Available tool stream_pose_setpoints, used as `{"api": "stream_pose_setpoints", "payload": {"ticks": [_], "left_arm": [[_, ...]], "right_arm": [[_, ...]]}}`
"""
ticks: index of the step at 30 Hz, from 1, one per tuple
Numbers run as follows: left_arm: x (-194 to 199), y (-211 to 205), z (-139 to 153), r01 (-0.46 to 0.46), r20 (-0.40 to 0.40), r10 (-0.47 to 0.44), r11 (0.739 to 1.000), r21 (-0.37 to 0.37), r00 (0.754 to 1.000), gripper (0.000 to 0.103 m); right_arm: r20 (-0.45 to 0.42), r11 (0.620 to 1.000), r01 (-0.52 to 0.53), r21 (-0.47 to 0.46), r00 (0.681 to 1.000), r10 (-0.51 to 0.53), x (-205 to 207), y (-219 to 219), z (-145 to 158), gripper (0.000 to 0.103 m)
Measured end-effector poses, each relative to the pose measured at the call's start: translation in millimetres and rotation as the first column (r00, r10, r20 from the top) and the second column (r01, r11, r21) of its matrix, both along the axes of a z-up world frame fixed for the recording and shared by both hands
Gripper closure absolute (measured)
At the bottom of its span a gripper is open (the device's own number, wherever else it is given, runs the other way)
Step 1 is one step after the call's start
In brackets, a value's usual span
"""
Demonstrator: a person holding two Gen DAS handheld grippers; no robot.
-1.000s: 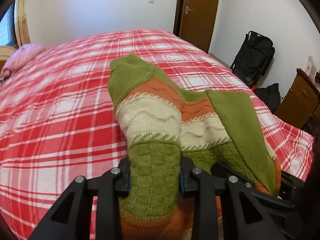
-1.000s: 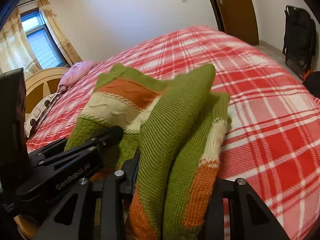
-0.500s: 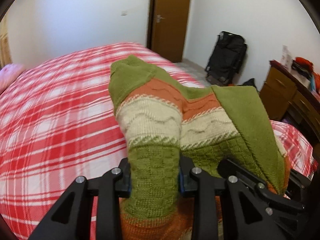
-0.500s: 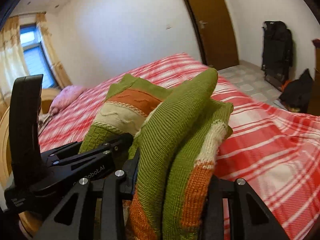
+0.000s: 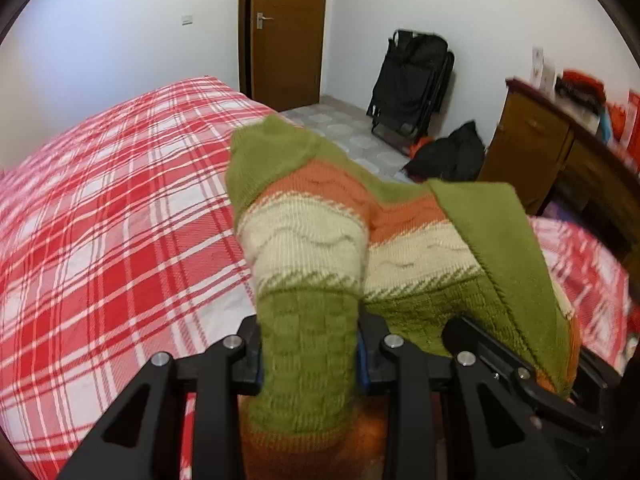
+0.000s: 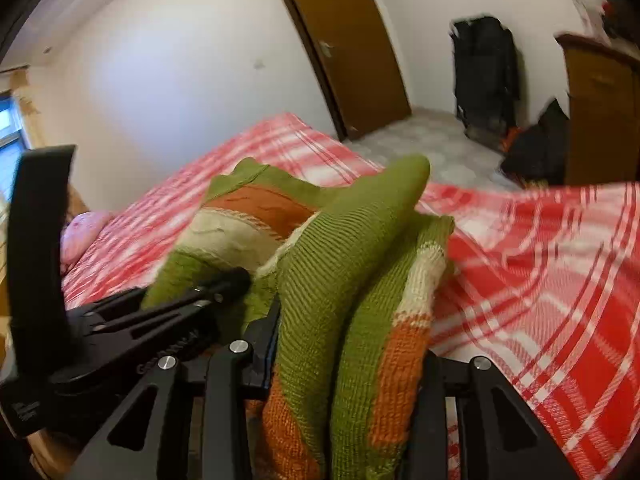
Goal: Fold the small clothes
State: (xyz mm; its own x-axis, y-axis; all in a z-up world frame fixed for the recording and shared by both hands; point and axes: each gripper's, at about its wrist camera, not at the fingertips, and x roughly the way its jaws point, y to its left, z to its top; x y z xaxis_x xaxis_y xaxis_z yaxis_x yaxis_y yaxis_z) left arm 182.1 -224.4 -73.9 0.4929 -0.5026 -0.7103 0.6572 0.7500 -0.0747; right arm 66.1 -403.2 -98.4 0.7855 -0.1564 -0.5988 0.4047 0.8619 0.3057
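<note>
Both tools, the left tool and the right tool, pinch a folded knit sweater above the plaid bed. The view has swung toward the door and dresser; the fold looks done, and the sweater seems headed off the bed.

My left gripper is clamped on a bunched fold of the knitted garment, tilted downward. My right gripper pinches its neighbouring fold, close beside the left, angled down too.
</note>
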Motion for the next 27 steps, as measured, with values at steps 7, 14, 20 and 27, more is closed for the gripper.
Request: {"api": "stream_pose_setpoints", "payload": {"ticks": [7,14,20,27], "left_arm": [[11,-3,-18,-0.107,0.044,0.103,0.988,0.114,0.994,0.001],[-4,21,-7,-0.127,0.109,0.111,0.980,0.154,0.988,0.000],[-22,36,-3,-0.147,0.144,0.121,0.971,0.188,0.982,0.000],[-37,55,-9,-0.166,0.087,0.152,0.968,0.186,0.985,0.000]], "right_arm": [[-0.027,0.989,0.049,0.140,0.999,-0.046,-7,-20,-17,0.048],[-0.019,0.980,0.198,-0.021,0.980,-0.199,-45,1,9,0.048],[0.005,0.958,0.074,-0.277,0.997,-0.076,-49,53,35,0.072],[-0.119,0.989,-0.014,-0.148,0.993,-0.003,-38,54,-1,0.072]]}}
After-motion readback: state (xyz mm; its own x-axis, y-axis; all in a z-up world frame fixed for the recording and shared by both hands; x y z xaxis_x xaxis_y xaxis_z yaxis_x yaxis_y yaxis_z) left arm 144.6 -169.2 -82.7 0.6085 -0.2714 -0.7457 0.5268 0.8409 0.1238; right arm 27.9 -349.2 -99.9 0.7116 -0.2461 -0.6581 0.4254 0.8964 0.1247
